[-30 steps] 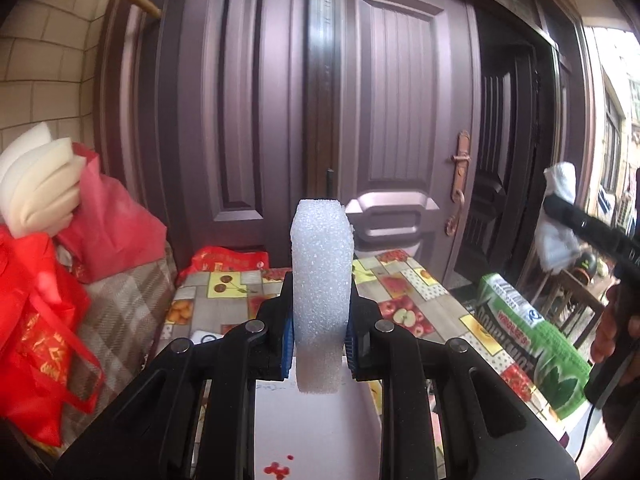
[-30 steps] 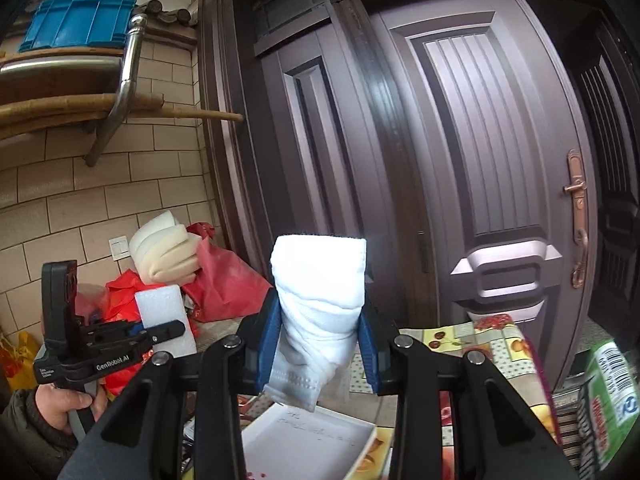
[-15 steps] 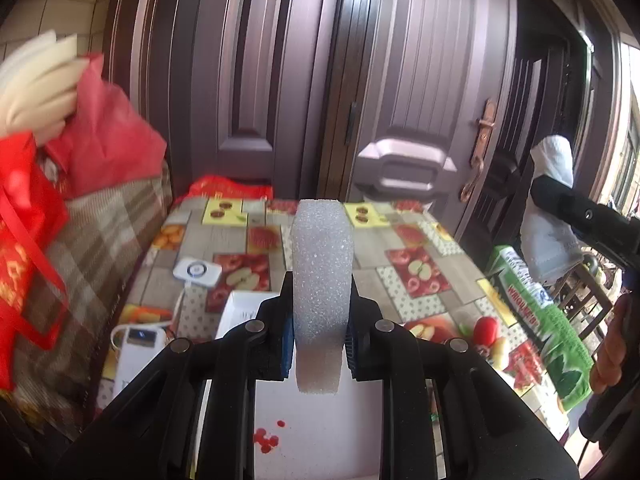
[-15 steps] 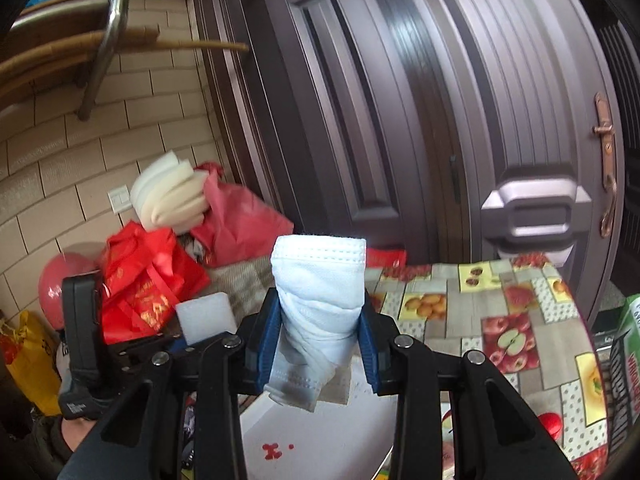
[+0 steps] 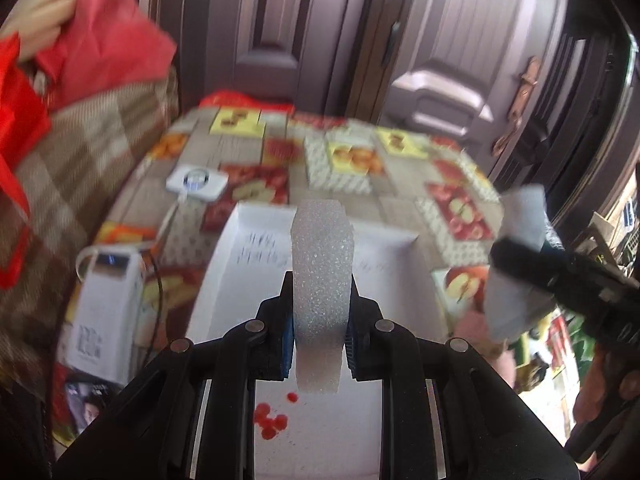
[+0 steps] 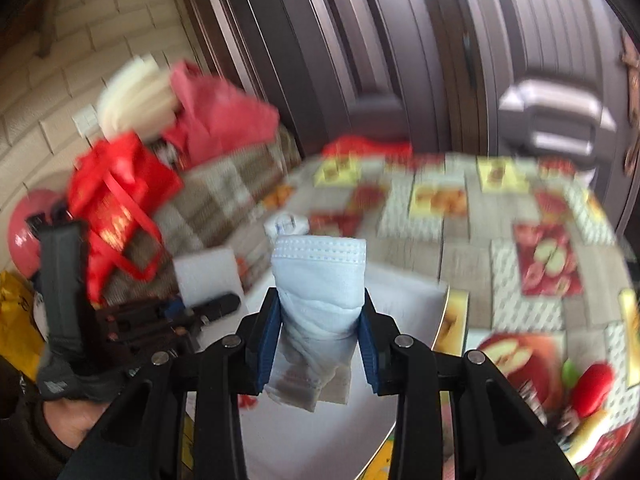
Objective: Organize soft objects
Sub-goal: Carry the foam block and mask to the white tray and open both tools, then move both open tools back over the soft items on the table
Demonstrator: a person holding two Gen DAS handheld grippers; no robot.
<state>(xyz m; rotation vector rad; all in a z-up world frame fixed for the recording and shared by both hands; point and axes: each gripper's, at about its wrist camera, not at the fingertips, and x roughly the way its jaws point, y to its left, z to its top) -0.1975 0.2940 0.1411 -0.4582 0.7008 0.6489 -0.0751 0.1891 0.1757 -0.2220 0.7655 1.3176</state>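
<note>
The left gripper [image 5: 319,340] has its fingers [image 5: 285,344] pressed tight on a white foam block [image 5: 322,292], which stands upright between the blue pads and rises above them. The right gripper [image 6: 318,344] has its fingers [image 6: 267,346] closed on a folded light-blue face mask [image 6: 320,300]; the stitched edge of the mask is on top and its lower end hangs out below the pads. Both soft things are in the air, not on the surface.

Just beyond and below both pairs of fingers is a white tray [image 5: 224,256], with a few small red spots [image 5: 272,426] on its floor. It lies on a surface with a fruit-pattern cloth [image 5: 352,164].

I judge that the step in hand is to carry both things to the tray. The next move calls for lowering each thing until it is over bare tray floor and only then opening the fingers, with the two grippers kept apart so that they do not knock each other.

The left wrist view shows the tray floor, a white power bank [image 5: 106,300] and a small white device [image 5: 197,182] beside the tray. It also shows the right gripper from the side. The right wrist view shows mostly the near part of the tray, but it shows the left gripper with the person's hand [image 6: 68,424] on its handle, and red bags [image 6: 120,196] by the brick wall.
</note>
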